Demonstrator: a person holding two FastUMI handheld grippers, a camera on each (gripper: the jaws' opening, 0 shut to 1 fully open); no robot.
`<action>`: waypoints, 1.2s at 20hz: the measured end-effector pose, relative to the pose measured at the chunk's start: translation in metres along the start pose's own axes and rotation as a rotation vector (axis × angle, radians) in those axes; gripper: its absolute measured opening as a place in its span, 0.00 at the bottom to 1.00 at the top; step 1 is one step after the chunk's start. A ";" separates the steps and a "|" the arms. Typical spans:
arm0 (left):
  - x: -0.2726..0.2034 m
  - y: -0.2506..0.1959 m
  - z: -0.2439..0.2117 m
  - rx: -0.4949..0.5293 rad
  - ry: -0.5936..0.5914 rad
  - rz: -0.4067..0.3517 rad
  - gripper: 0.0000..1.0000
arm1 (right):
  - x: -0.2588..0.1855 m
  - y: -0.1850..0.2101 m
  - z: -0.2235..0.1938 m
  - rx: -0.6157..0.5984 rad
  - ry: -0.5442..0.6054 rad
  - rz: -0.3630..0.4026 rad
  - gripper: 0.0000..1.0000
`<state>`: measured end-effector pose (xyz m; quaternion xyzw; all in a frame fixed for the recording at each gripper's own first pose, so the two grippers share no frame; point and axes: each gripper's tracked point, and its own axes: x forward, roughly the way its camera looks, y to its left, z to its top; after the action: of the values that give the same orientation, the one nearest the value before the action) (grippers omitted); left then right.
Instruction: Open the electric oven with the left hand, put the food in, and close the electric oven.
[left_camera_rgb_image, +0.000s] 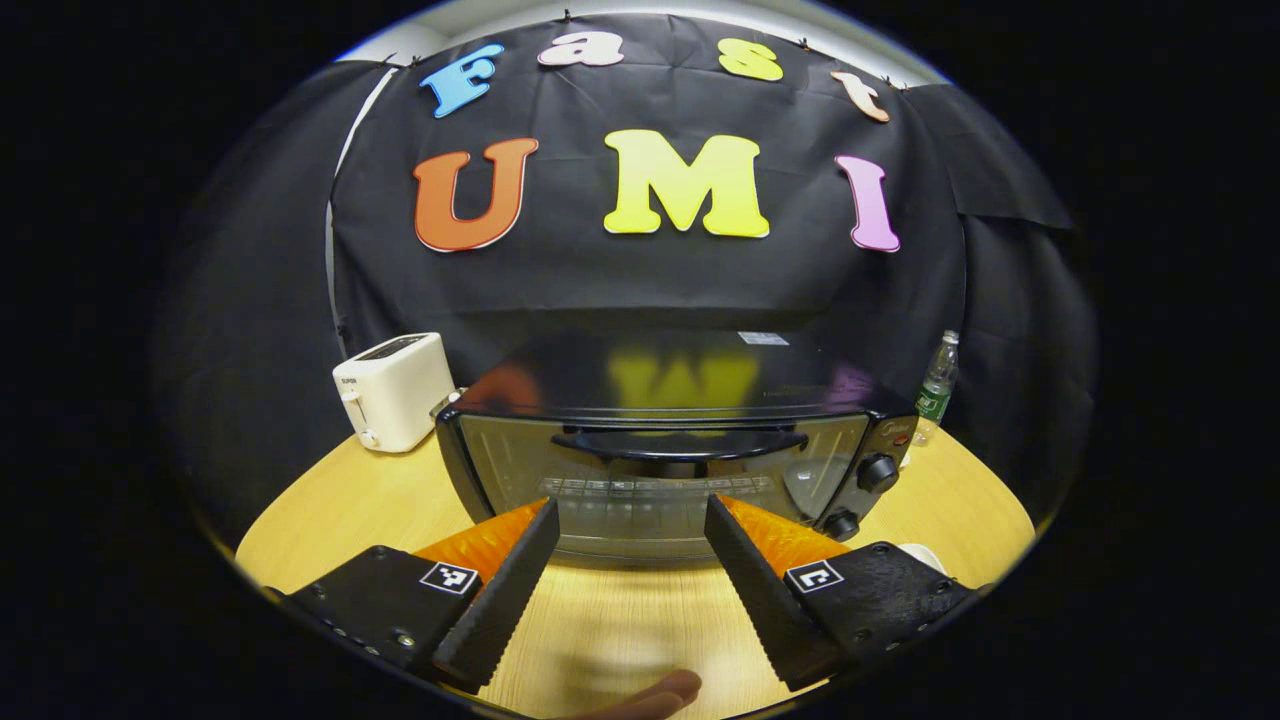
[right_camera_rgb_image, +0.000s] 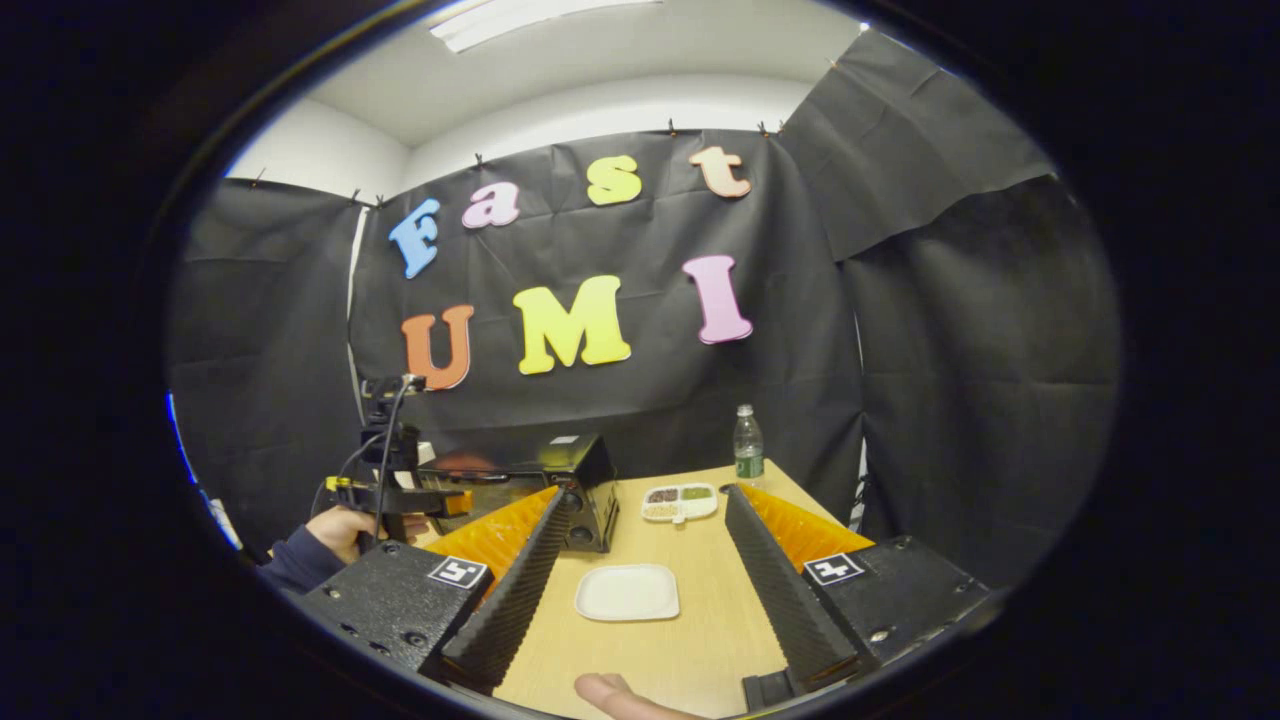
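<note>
Both claws gape empty, the left claw (left_camera_rgb_image: 630, 520) facing the closed oven (left_camera_rgb_image: 670, 470); its rigid bar handle (left_camera_rgb_image: 680, 443), atop the glass door, looks the firmest, least slippery grip.

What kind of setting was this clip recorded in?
Probably a staged recording booth, not a real kitchen: black cloth walls in a wooden table set with kitchen props, an oven, a toaster and a water bottle. Both open grippers hold nothing.
</note>
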<state>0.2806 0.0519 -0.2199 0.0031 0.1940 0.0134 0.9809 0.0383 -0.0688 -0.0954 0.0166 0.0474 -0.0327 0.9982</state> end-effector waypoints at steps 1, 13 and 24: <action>-0.008 -0.001 0.005 0.006 -0.009 -0.005 0.96 | -0.001 0.001 0.002 -0.002 -0.004 -0.002 0.96; -0.161 -0.008 0.063 0.078 -0.227 0.033 0.95 | -0.028 0.035 0.026 -0.024 -0.050 0.019 0.96; -0.282 0.010 0.051 -0.027 -0.322 0.057 0.96 | -0.061 0.076 0.039 -0.083 -0.091 0.069 0.96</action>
<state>0.0386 0.0542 -0.0653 -0.0027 0.0339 0.0431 0.9985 -0.0133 0.0096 -0.0484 -0.0247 0.0025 0.0028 0.9997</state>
